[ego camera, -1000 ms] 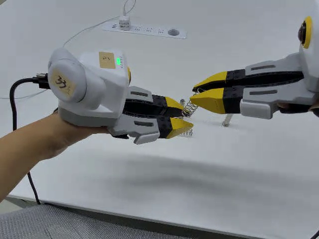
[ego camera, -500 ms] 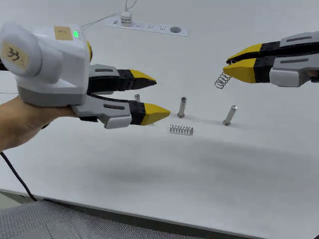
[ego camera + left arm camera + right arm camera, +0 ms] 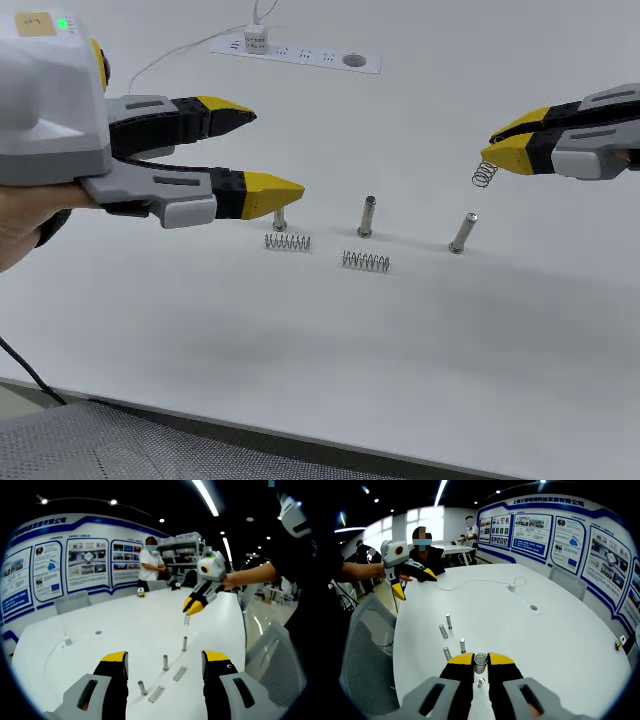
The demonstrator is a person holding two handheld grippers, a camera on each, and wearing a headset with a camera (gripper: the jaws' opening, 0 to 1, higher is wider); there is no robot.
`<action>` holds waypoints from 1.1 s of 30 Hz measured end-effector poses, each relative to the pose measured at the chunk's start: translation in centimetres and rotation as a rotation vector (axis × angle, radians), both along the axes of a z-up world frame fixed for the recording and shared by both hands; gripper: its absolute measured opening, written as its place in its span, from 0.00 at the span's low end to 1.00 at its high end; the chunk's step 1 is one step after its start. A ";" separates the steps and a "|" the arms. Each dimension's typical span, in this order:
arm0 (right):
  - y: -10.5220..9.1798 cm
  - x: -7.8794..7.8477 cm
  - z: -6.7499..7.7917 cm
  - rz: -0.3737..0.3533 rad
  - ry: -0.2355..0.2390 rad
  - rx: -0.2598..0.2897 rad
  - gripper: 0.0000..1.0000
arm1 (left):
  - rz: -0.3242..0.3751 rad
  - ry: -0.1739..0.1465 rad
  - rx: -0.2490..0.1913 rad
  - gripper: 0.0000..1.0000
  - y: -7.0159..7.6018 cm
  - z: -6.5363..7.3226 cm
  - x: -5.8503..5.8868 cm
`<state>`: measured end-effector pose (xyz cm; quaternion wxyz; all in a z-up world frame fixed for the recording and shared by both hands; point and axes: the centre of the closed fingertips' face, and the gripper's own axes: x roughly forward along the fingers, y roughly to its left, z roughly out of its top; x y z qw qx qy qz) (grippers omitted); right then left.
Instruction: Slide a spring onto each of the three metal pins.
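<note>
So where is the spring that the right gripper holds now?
The spring hangs from the right gripper at the right of the head view, in the air just above the rightmost pin.

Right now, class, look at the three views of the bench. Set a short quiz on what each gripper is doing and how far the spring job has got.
1. True or false: the left gripper is open and empty.
2. Fill the gap: the right gripper is shut on a ____.
3. How many of the three pins are loaded so far? A none, B one, C two.

Key
1. True.
2. spring, held near the rightmost pin.
3. A. Two more springs lie flat on the table beside the pins.
</note>
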<state>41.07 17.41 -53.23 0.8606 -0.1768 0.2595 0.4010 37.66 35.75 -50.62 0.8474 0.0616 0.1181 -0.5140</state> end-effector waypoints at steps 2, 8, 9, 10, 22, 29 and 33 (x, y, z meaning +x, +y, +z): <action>0.1 -0.3 -0.4 -0.003 0.003 -0.002 0.10 | 0.018 0.020 -0.048 0.65 0.2 0.5 0.0; -0.2 -0.6 -2.5 -0.020 0.037 -0.029 0.10 | 0.042 0.034 -0.035 0.69 0.9 0.0 -0.1; -0.2 -0.6 -2.6 -0.025 0.040 -0.024 0.10 | 0.045 0.038 -0.034 0.70 1.0 -0.1 -0.1; -0.2 -0.7 -2.8 -0.024 0.043 -0.025 0.10 | 0.047 0.044 -0.033 0.70 1.1 -0.2 -0.2; 0.2 -1.0 -4.2 -0.030 0.073 -0.044 0.10 | 0.075 0.063 -0.040 0.73 1.8 -0.2 -0.4; 0.5 -1.3 -4.6 -0.042 0.084 -0.045 0.10 | 0.063 0.075 -0.025 0.74 1.7 -0.9 -0.8; 0.1 -1.0 -5.2 -0.057 0.090 -0.072 0.10 | 0.056 0.090 0.010 0.77 1.9 -1.7 -1.2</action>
